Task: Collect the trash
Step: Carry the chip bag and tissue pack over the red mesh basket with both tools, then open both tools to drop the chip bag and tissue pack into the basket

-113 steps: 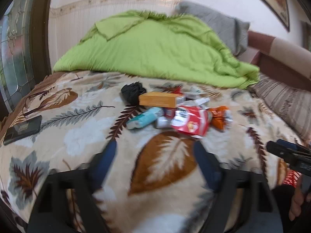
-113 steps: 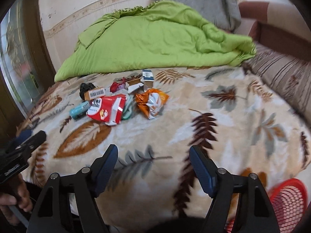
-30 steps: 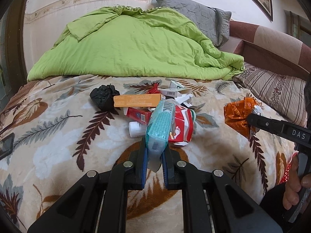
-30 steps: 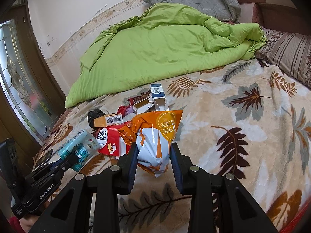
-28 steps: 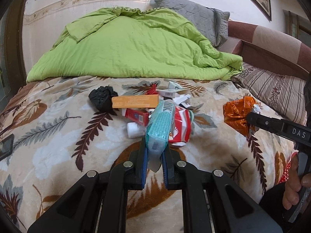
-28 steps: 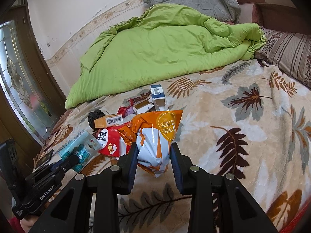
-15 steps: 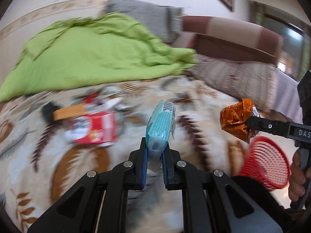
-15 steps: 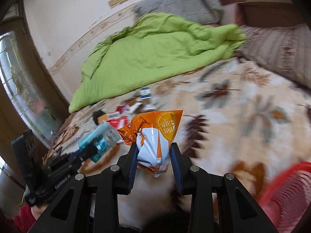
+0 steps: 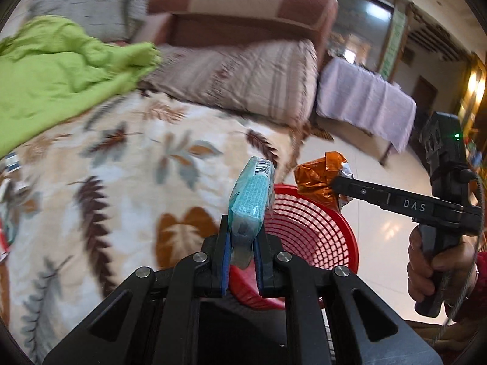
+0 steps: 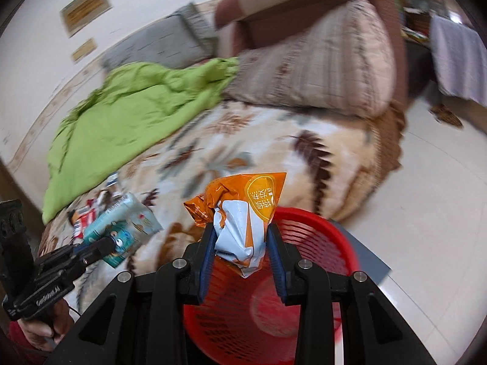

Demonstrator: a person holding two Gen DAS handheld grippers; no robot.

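A: What do the left tongs (image 9: 240, 261) hold?
B: They're clenched on a teal wet-wipes pack (image 9: 252, 203), in front of the red mesh basket (image 9: 316, 237) beside the bed (image 9: 127, 188).
A: And the right tongs (image 10: 242, 254)?
B: Clamped on a crumpled orange snack bag (image 10: 243, 213), right over that basket; more litter (image 10: 88, 216) lies on the leaf-print blanket

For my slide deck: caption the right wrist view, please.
Right tongs carry an orange snack bag over the red basket.
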